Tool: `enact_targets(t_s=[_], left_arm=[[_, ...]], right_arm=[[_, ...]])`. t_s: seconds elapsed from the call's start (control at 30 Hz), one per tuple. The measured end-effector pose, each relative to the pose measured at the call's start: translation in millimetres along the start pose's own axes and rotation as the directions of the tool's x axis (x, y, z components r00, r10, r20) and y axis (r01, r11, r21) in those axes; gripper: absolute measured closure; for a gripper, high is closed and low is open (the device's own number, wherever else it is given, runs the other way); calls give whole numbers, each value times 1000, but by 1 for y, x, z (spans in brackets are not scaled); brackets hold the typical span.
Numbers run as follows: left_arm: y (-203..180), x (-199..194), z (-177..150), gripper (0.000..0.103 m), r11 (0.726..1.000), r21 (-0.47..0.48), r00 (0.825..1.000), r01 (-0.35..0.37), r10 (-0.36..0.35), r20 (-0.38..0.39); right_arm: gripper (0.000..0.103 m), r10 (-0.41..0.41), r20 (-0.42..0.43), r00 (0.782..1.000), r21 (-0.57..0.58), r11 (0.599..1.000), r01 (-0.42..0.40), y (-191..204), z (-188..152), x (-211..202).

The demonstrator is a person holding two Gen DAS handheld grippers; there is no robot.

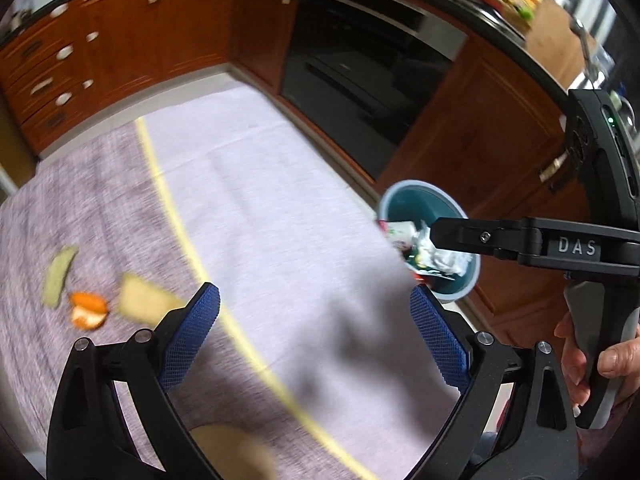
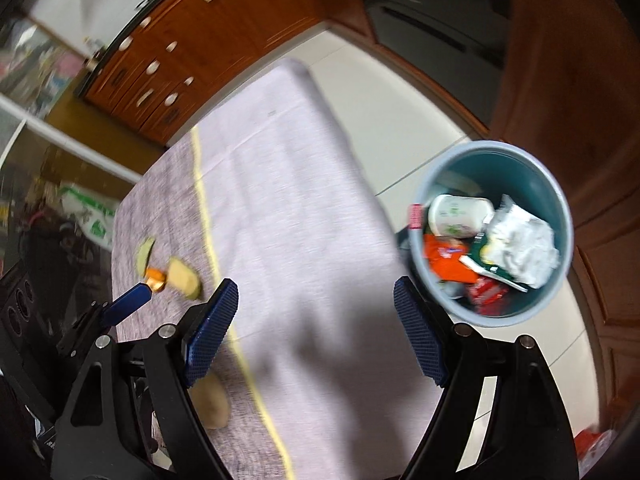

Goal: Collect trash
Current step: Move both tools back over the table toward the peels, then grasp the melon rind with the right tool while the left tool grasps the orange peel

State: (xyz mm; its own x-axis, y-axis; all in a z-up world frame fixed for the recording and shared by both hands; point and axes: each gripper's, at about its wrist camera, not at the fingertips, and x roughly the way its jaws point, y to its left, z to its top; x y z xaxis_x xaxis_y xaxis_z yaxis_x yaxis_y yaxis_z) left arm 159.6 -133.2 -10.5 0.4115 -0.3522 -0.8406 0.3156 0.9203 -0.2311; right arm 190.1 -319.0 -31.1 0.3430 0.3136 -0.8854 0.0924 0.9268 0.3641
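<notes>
Scraps lie on the cloth-covered table: a green peel, an orange peel and a pale yellow piece. The right wrist view shows them too: green peel, orange peel, yellow piece. A tan lump rests near the table's front. My left gripper is open over the cloth, holding nothing. My right gripper is open and empty, just left of the teal bin. The bin holds a paper cup, crumpled white paper and red wrappers.
The bin stands on the floor off the table's right edge, against wooden cabinets. A black oven is behind. A hand holds the right gripper's handle, and one of its fingers reaches over the bin. Drawers are at the far left.
</notes>
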Motion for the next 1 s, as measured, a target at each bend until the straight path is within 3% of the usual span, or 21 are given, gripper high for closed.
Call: enact_targets(t_s=[0.33,0.5,1.0], left_arm=[[105,-39,-50,7,985,-151,996,-80,84,19],[147,-43,-72,7,971,-221,995,-97,100,3],[202,-28,-89,7,949,-297,995,-102,96,-36]], right_arm=[[27,-5,-79,997,-160,987,-8,104,-14,44],[27,-22,-127,992,-214,977,-5,137,-20,68],[27,-97,-234,967,-311,950,20,195,-25,144]])
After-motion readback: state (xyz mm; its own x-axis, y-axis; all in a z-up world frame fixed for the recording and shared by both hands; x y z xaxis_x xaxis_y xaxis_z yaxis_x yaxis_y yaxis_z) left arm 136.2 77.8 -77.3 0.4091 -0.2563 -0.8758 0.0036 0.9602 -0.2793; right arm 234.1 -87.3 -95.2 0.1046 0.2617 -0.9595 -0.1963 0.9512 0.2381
